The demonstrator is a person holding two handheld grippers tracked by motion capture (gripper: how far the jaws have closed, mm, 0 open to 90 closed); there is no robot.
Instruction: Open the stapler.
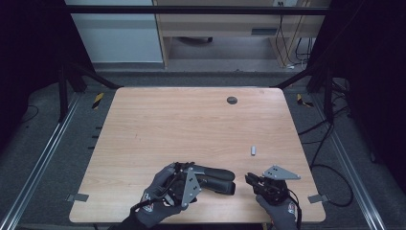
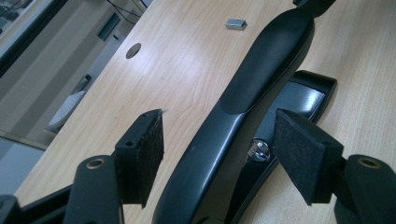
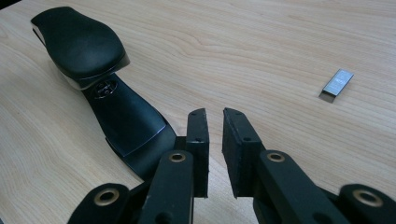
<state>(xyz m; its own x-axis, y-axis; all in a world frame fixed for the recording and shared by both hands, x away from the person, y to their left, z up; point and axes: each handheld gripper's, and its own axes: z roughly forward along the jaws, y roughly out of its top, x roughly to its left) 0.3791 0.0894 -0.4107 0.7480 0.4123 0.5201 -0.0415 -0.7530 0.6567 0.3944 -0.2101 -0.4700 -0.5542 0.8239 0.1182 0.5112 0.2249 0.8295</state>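
Note:
A black stapler (image 1: pixel 216 178) lies on the wooden table (image 1: pixel 191 120) near its front edge. In the left gripper view the stapler (image 2: pixel 261 79) runs away between the two pads of my left gripper (image 2: pixel 222 140), which is open: there is a gap on each side and neither pad presses on it. My left gripper (image 1: pixel 203 180) points right, along the stapler. My right gripper (image 1: pixel 250 179) sits just right of the stapler's end, low over the table. In the right gripper view its jaws (image 3: pixel 214 116) stand a narrow gap apart with nothing between them, beside the stapler's (image 3: pixel 79 46) base.
A small silver staple strip (image 1: pixel 253 150) lies on the table beyond my right gripper, also seen as a metal block (image 3: pixel 337 85). A dark round cable hole (image 1: pixel 232 100) sits near the table's far edge. Cables and metal frame rails run along the floor on both sides.

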